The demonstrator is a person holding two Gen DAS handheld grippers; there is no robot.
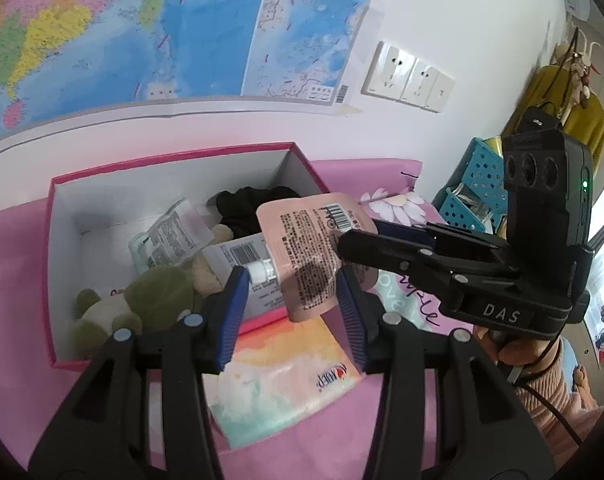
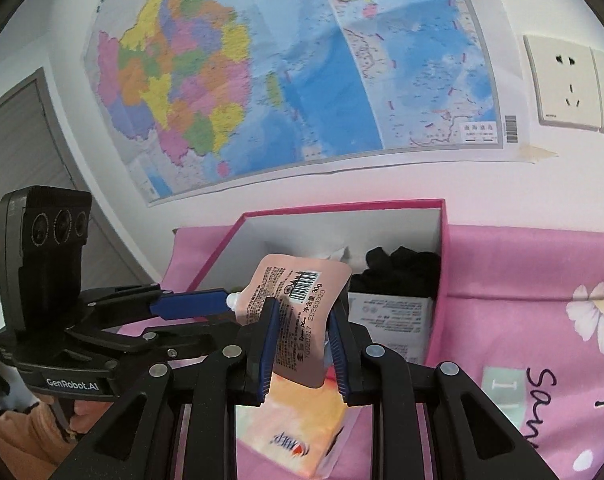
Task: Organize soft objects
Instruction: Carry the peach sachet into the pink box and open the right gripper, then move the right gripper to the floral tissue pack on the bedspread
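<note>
A pink spouted pouch hangs in the air over the front right corner of the pink box. My right gripper is shut on the pouch. My left gripper stands open around the pouch's lower end, its pads apart from it. The right gripper's fingers reach in from the right. The left gripper's fingers reach in from the left, by the white spout. A pastel tissue pack lies on the pink cloth under the pouch.
The box holds a green and white plush, a beige plush, sachets, a white packet and a black cloth. A blue basket stands at the right. A map and sockets are on the wall behind.
</note>
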